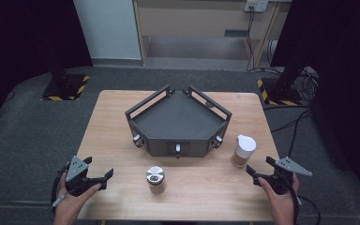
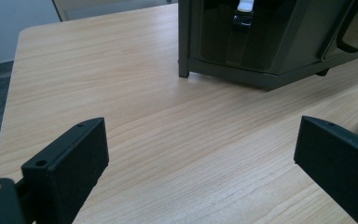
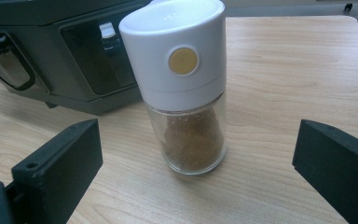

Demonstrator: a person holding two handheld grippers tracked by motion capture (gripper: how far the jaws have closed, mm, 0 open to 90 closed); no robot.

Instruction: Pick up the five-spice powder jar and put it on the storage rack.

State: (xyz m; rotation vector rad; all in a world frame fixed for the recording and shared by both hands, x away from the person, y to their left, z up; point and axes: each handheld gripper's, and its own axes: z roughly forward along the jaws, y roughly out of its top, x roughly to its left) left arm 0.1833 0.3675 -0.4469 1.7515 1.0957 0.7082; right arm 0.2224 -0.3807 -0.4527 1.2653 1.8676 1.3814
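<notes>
**Op:** On the near right of the wooden table (image 1: 122,140) I have the right gripper (image 1: 258,169), jaws wide apart, nothing between the pads. It points at the white-capped spice jar (image 1: 243,151), which stands upright just ahead of it, not touching. In the right gripper view that jar (image 3: 186,88) sits between the two black jaws but farther off, brown powder in the glass lower half, a tan round button on the white cap.

**Check:** Left side?

**Op:** Near left edge, left gripper (image 1: 97,175), jaws also spread, holding nothing. Left gripper view gives bare wood between the jaws and a corner of the dark tray rack (image 2: 261,42) beyond.

**Check:** Second jar?

**Op:** Metal-lidded jar (image 1: 155,179), upright, near the front edge, between the two grippers, closer to the left one, apart from both.

**Check:** Rack position?

**Op:** Dark tray rack (image 1: 180,119) sits mid-table behind both jars; the white-capped jar stands just off its right front corner, the metal-lidded jar in front of its middle. Both hands rest low at the near edge.
</notes>
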